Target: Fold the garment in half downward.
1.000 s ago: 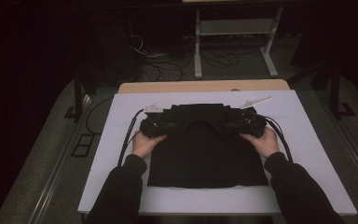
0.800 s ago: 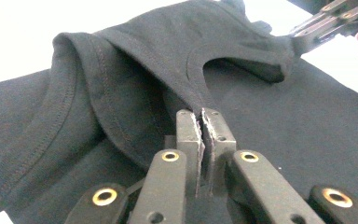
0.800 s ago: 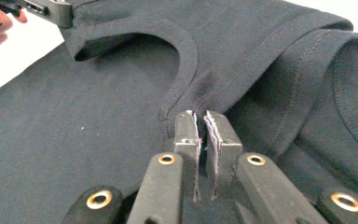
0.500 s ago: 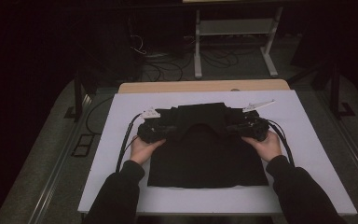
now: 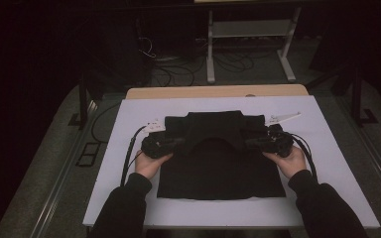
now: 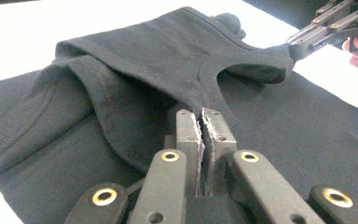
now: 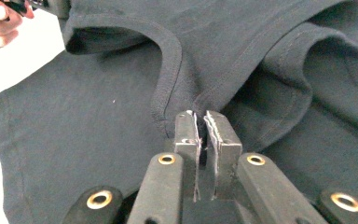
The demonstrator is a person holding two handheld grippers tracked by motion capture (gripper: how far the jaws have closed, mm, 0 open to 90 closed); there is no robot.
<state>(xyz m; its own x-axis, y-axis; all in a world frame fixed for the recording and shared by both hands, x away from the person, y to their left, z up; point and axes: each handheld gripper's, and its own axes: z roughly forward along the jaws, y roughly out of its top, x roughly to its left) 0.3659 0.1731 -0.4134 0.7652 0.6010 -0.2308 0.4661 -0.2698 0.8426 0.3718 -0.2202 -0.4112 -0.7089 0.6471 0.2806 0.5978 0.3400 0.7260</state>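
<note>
We have a black shirt (image 5: 221, 158) spread over the middle of the white board (image 5: 337, 148), its lower hem near the board's near edge and its top part folded toward us, away from the far edge. Our left gripper (image 5: 164, 144) pinches the fold at the shirt's left side; in the left gripper view its jaws are pressed together on the cloth just beside the neckline. Our right gripper (image 5: 264, 143) does the same on the right side, jaws closed on the fabric right at the ribbed collar seam.

We judge the shirt light and limp: it sags and bows between our two grips, and the lifted layer drapes into soft rolls rather than holding a line. It won't slip easily, since knit cotton grips the pads, but a thin pinch can pull out if we tug unevenly. The stitched edges are the firmest places to hold: collar rib, shoulder seams, hem. We would keep both hands level and equally far apart, so the fold lands straight and the layer beneath stays flat.
</note>
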